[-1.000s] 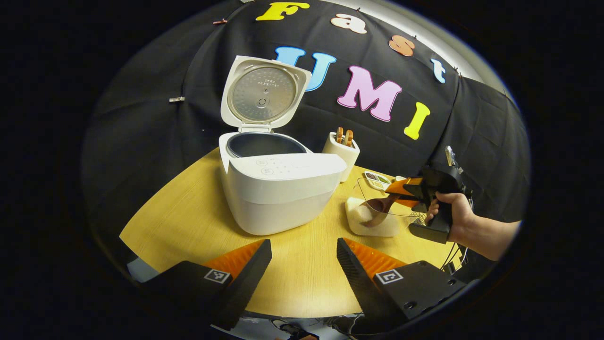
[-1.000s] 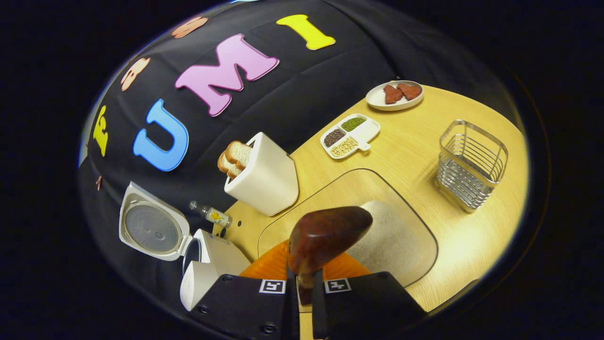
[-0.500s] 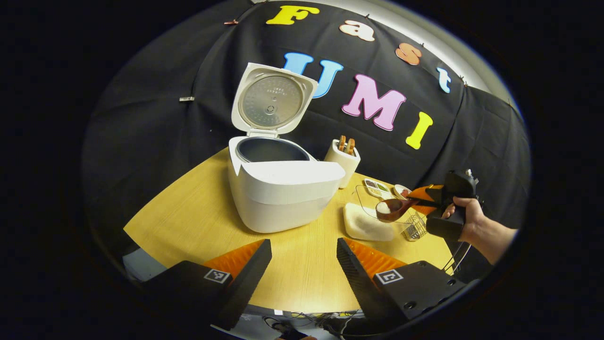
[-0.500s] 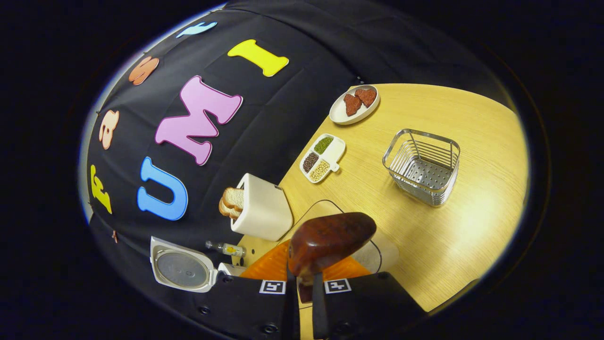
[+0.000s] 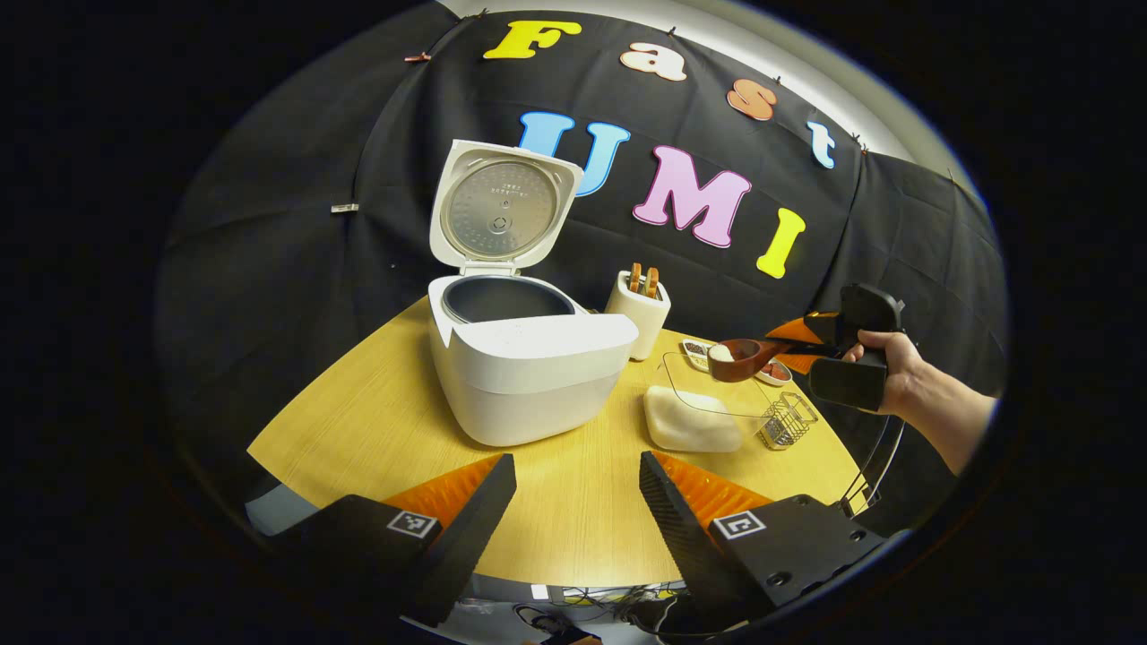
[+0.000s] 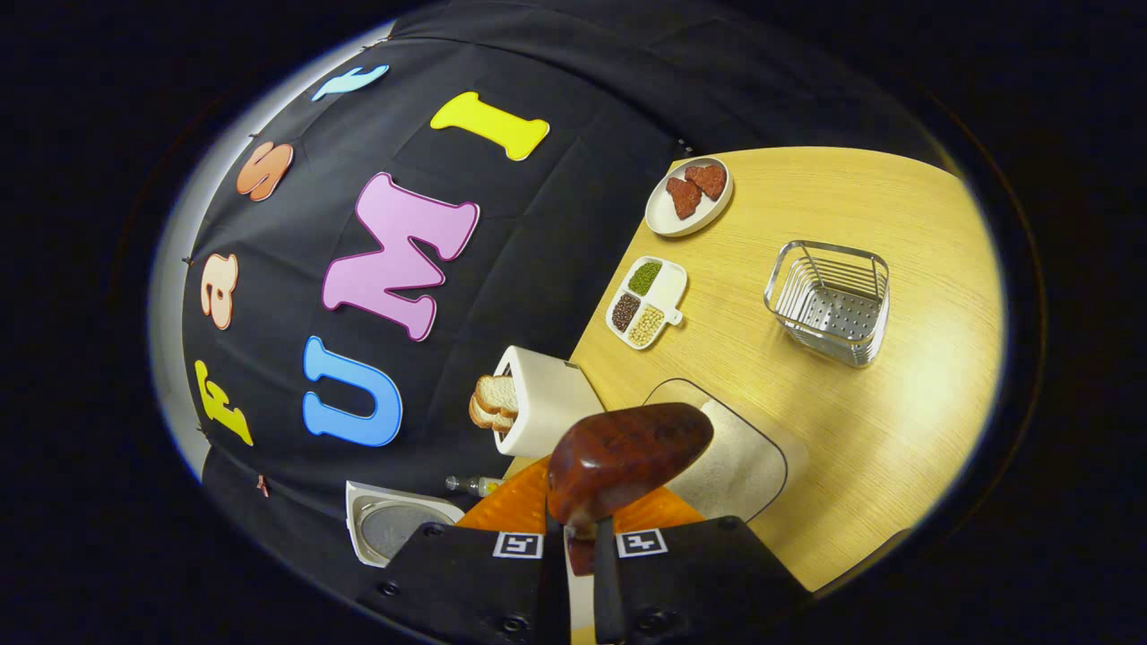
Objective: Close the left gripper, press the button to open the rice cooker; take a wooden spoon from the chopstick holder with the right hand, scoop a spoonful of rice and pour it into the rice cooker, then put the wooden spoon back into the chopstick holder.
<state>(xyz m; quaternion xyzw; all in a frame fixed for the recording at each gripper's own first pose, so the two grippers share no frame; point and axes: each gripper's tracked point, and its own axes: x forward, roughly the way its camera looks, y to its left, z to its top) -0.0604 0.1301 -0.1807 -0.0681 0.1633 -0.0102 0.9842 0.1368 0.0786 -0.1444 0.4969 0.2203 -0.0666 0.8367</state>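
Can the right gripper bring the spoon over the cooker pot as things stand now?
Probably yes. The lid stands open, the pot is uncovered, and the air between it and the spoon in the right gripper looks free. The toaster stands beside this way, lower.

The right hand-held gripper (image 6: 581, 546) clamps the wooden spoon (image 6: 623, 457) above the rice container (image 6: 739, 457), metal holder (image 6: 829, 300) beyond.

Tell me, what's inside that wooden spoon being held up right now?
In the left gripper view, the wooden spoon carries a small white heap, apparently rice. In the right gripper view only the spoon's rounded underside shows, so the bowl's contents are hidden there.
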